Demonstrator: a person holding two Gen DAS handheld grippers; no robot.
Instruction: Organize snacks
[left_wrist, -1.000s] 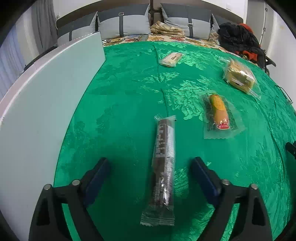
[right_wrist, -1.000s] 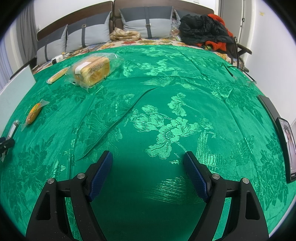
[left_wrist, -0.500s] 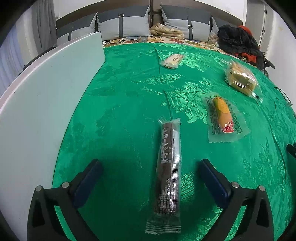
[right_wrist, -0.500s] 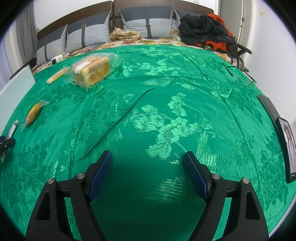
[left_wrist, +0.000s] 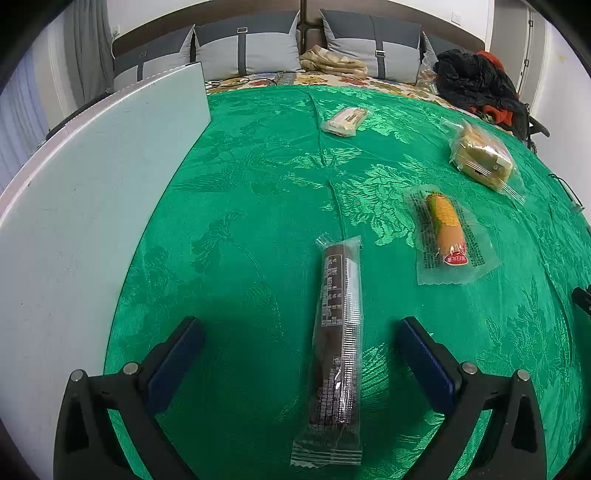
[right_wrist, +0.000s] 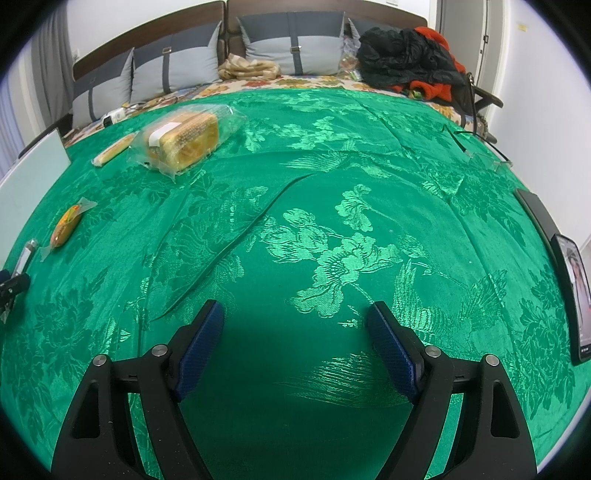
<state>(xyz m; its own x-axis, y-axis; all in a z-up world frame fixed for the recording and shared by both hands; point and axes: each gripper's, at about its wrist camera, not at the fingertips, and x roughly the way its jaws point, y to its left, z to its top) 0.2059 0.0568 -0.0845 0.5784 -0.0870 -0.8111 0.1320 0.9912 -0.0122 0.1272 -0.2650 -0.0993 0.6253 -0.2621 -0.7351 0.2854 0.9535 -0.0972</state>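
Jaws of the left hand-held gripper (left_wrist: 301, 326) stand wider apart than before, clear of the dark snack bar (left_wrist: 338, 332).

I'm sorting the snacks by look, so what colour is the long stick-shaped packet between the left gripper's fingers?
Dark brown in a clear wrapper, best seen in the left wrist view.

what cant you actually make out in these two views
- Dark snack bar, left wrist view: label print too small to read.
- Phone, right wrist view: squeezed at the fisheye edge, screen unclear.
- Left gripper, right wrist view: cut off by the frame edge, only a tip shows.
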